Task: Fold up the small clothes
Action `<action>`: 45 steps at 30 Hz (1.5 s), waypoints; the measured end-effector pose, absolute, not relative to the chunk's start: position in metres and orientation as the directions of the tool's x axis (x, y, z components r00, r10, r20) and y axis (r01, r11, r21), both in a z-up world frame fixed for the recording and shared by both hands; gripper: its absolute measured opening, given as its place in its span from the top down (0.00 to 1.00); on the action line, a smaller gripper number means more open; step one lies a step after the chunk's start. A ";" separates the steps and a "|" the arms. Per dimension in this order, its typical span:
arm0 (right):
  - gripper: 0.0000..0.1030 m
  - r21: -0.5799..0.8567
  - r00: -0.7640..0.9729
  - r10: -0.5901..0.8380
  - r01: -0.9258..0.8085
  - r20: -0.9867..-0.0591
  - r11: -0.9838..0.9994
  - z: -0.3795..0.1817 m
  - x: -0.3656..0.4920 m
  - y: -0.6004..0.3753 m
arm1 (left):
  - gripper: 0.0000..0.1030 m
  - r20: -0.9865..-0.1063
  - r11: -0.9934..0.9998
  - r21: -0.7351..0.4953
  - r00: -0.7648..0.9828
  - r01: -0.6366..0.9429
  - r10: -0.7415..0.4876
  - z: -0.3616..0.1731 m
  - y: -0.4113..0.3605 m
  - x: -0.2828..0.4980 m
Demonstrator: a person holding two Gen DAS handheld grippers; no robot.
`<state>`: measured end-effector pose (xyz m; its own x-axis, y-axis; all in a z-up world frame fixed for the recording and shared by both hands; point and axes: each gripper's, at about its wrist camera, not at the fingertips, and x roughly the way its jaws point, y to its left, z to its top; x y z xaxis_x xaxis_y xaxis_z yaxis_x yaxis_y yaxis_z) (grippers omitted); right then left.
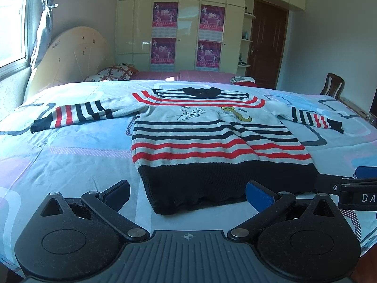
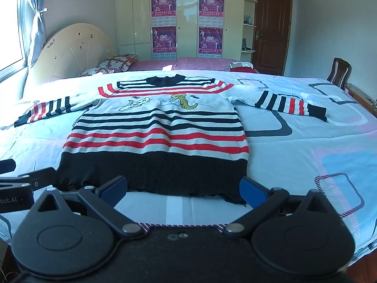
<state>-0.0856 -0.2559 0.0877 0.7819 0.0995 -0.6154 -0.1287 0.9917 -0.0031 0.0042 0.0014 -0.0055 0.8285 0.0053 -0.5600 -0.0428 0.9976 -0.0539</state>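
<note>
A small knitted sweater (image 1: pixel 207 139) is lying flat and face up on the bed (image 1: pixel 70 155), sleeves spreading out to both sides. It is showing red and black stripes on white, cartoon animals across the chest, and a wide black hem. The left hand-held gripper (image 1: pixel 188 193) and right hand-held gripper (image 2: pixel 183 188) are hovering just before the hem, fingers apart, gripping nothing.
</note>
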 end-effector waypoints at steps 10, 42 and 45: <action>0.01 -0.004 0.783 0.098 -0.128 -0.615 0.992 0.088 -0.085 -0.256 | 0.00 -0.561 0.998 -0.051 0.828 -0.043 0.007 -0.005 0.000 0.005; 0.01 0.000 0.783 0.102 -0.129 -0.613 0.992 0.091 -0.084 -0.258 | 0.00 -0.554 0.998 -0.034 0.833 -0.043 0.017 0.000 -0.004 0.006; 0.01 0.001 0.783 0.103 -0.130 -0.613 0.992 0.091 -0.085 -0.258 | 0.00 -0.552 0.998 -0.033 0.833 -0.044 0.019 0.000 -0.005 0.005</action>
